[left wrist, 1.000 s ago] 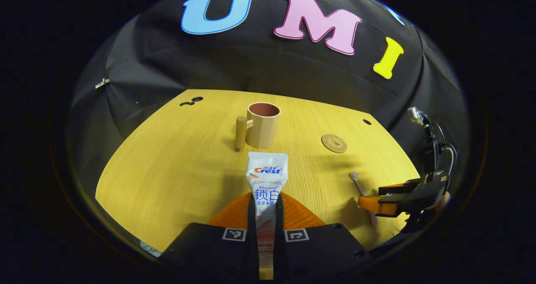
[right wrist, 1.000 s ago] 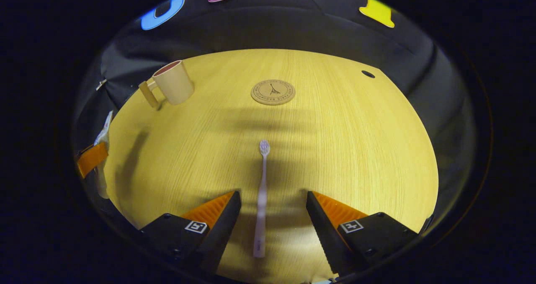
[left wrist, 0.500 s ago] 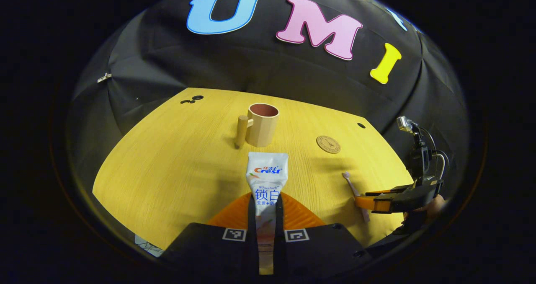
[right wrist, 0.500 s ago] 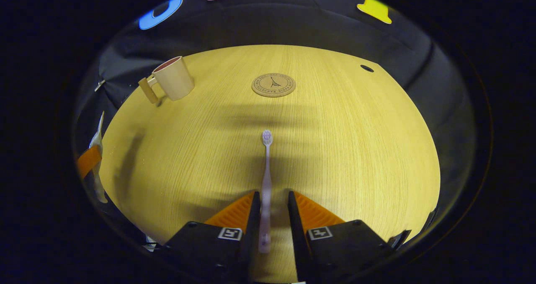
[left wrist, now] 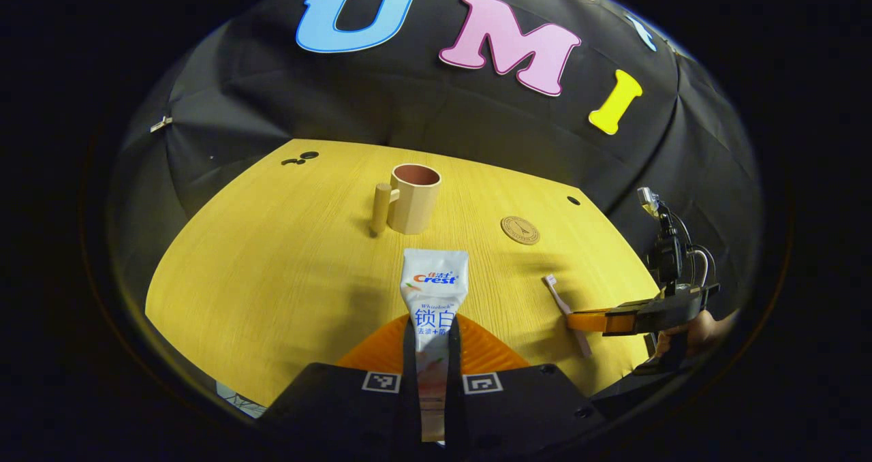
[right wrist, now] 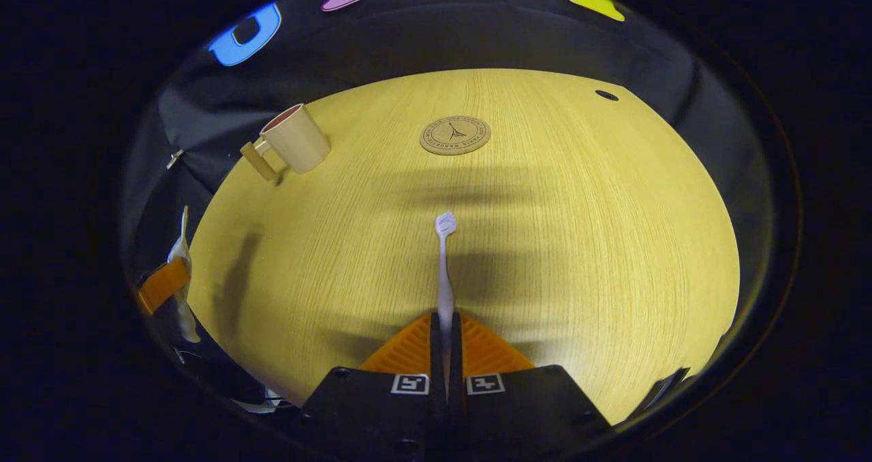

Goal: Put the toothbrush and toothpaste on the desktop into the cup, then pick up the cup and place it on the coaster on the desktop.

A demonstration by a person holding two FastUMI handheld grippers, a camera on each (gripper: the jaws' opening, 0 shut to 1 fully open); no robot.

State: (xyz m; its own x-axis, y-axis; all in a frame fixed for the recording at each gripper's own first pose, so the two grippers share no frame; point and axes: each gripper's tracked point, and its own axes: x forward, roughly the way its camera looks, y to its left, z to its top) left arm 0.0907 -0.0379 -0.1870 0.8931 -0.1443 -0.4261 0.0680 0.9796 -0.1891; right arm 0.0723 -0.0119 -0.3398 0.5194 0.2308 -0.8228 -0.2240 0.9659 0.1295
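Your left tongs point(left wrist: 433, 353) pinch the toothpaste point(left wrist: 434, 291) by its lower part, the tube standing up between the fingers and pointing far toward the cup point(left wrist: 411, 197), while your right tongs point(right wrist: 444, 353) are pressed together on the handle of the toothbrush point(right wrist: 444, 271), whose head points far toward the coaster point(right wrist: 455, 135). The cup stands upright on the far left of the tabletop point(right wrist: 579, 230), handle to its left, and the coaster lies flat well to its right, both apart from what you hold.
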